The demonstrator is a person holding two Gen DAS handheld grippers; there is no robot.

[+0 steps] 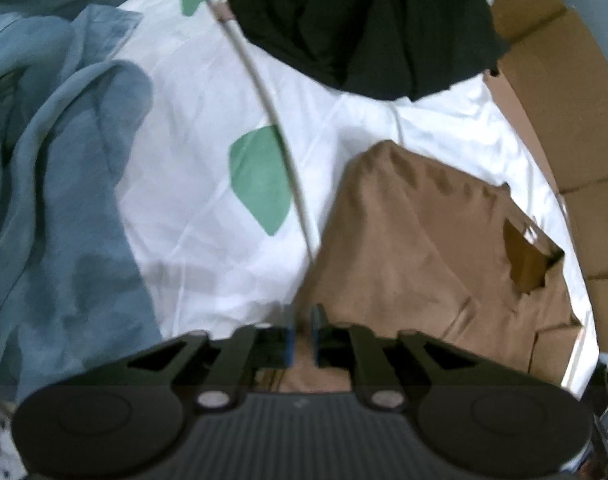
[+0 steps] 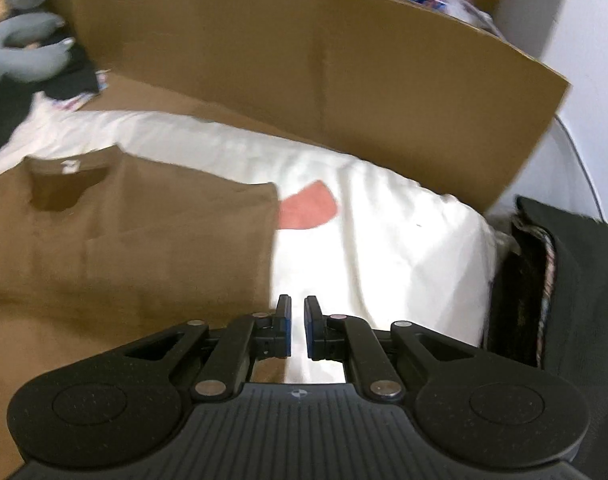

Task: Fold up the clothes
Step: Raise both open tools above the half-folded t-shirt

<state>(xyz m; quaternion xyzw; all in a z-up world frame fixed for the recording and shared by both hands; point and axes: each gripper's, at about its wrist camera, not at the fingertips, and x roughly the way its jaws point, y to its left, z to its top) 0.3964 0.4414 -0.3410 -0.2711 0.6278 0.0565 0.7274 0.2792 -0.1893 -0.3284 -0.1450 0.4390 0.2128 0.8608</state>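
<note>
From my left wrist, my left claw (image 1: 302,322) stands slightly parted, gripping nothing, over the brown shirt's (image 1: 424,248) edge; its collar points toward 3 o'clock on the white sheet (image 1: 183,184).

From my right wrist, my right claw (image 2: 298,316) is narrowly parted and empty beside the shirt's edge at 9 o'clock, collar toward 11 o'clock.

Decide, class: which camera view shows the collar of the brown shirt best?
The right wrist view. There the brown shirt's collar faces the camera, its white label visible and sharp. The left wrist view shows the collar only small, blurred and near the picture's edge.
</note>
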